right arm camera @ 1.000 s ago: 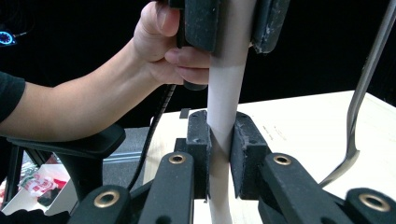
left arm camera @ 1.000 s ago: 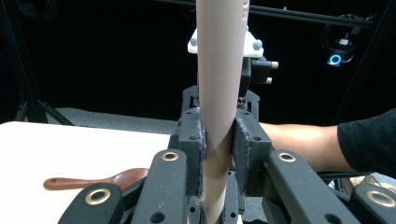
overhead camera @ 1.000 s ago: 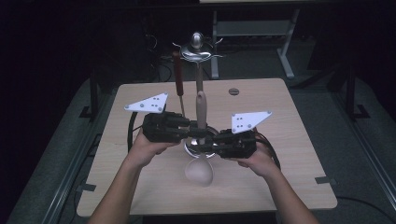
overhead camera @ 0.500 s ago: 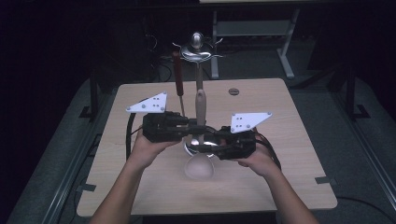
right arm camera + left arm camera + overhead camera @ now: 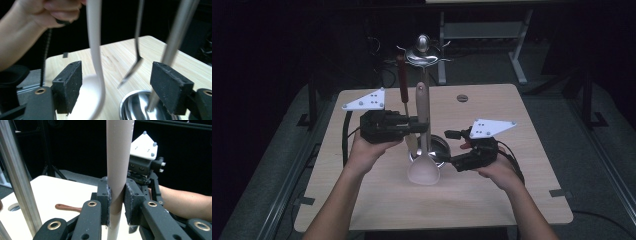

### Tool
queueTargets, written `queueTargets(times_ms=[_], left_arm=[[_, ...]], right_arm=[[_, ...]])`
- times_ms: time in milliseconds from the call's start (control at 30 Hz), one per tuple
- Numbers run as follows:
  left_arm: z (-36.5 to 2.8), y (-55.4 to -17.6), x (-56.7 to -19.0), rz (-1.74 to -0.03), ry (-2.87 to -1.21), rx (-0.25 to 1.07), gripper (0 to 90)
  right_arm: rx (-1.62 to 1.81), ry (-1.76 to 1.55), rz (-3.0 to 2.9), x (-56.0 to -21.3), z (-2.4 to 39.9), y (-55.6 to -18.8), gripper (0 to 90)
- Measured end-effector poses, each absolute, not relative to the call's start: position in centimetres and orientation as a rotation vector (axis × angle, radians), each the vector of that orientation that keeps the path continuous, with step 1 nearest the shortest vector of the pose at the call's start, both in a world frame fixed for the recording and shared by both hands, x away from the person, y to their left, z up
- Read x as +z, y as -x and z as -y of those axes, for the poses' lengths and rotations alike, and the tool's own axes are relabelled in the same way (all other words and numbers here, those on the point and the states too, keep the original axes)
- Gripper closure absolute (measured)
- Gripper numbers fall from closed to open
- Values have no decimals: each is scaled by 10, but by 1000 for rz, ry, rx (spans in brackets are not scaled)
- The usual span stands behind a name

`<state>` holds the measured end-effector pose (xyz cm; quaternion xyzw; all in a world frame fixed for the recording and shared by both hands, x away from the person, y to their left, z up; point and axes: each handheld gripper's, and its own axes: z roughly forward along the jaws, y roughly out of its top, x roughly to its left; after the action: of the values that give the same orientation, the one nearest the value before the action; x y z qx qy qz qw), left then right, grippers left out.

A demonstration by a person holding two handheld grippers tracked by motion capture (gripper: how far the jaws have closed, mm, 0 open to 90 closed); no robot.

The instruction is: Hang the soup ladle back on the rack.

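Beige ladle (image 5: 423,145), reddish-brown—perhaps wooden—utensil (image 5: 402,85), pale woodgrain table (image 5: 492,195).

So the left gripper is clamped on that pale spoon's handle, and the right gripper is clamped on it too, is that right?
Not quite. The left gripper is indeed shut on the pale spoon's handle, but the right gripper is open. The right gripper view shows its jaws standing wide apart, with the spoon hanging between them, touching neither.

My left gripper (image 5: 419,125) holds the ladle (image 5: 423,150) upright before the rack pole (image 5: 426,80); my right gripper (image 5: 452,147) sits to its right.
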<state>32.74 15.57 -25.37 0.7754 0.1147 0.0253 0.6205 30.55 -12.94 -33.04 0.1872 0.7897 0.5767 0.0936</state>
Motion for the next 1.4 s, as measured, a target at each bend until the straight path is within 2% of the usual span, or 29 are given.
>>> queueTargets(times_ms=[400, 1400], left_arm=[[-149, -344, -240, -275, -1815, 65, 765], [-147, -361, -250, -375, -1816, 91, 765]], right_arm=[[1664, -634, -2294, -334, 145, -311, 233], [1683, -652, -2270, -329, 152, -309, 233]])
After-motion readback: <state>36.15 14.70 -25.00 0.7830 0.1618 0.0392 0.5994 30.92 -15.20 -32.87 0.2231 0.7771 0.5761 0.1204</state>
